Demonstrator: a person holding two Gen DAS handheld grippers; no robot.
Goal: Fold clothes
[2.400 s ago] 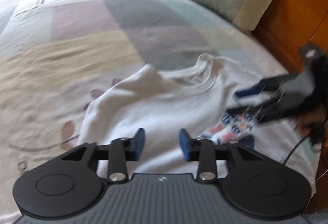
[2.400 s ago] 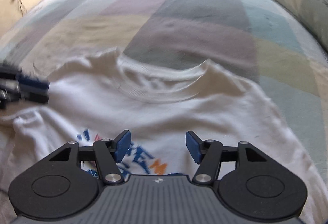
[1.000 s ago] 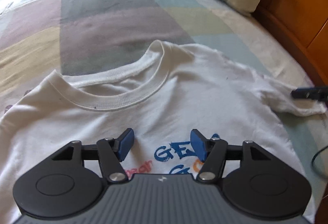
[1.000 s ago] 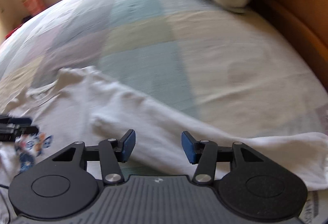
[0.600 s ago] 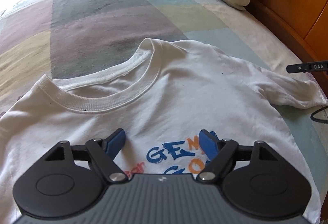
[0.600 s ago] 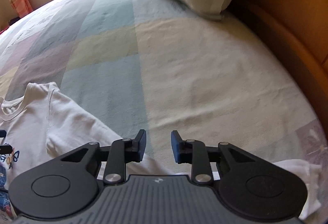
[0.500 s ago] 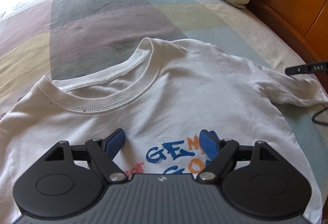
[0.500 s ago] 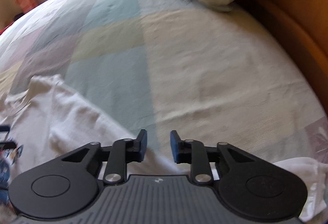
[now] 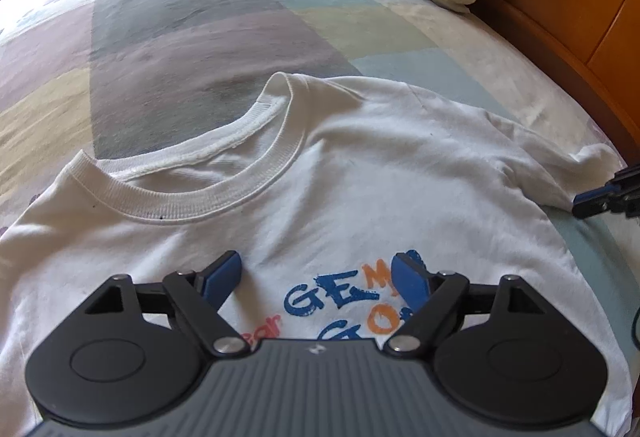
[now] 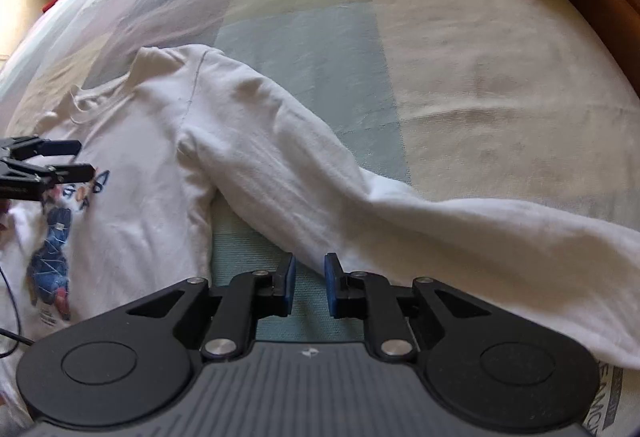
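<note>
**Shirt flat on bed, sleeve next**

White T-shirt [image 9: 360, 165] lies face-up on the bedspread [image 9: 180, 37]; light, limp, will sag and crease. Best hold, I judge: sleeve [image 10: 360, 197] hem. Left gripper [image 9: 320, 273] over the print, jaws spread, lately widening, nothing between. Right gripper [image 10: 309, 285] narrowed since a second back, gap remaining, beside sleeve edge, pinching nothing
</note>
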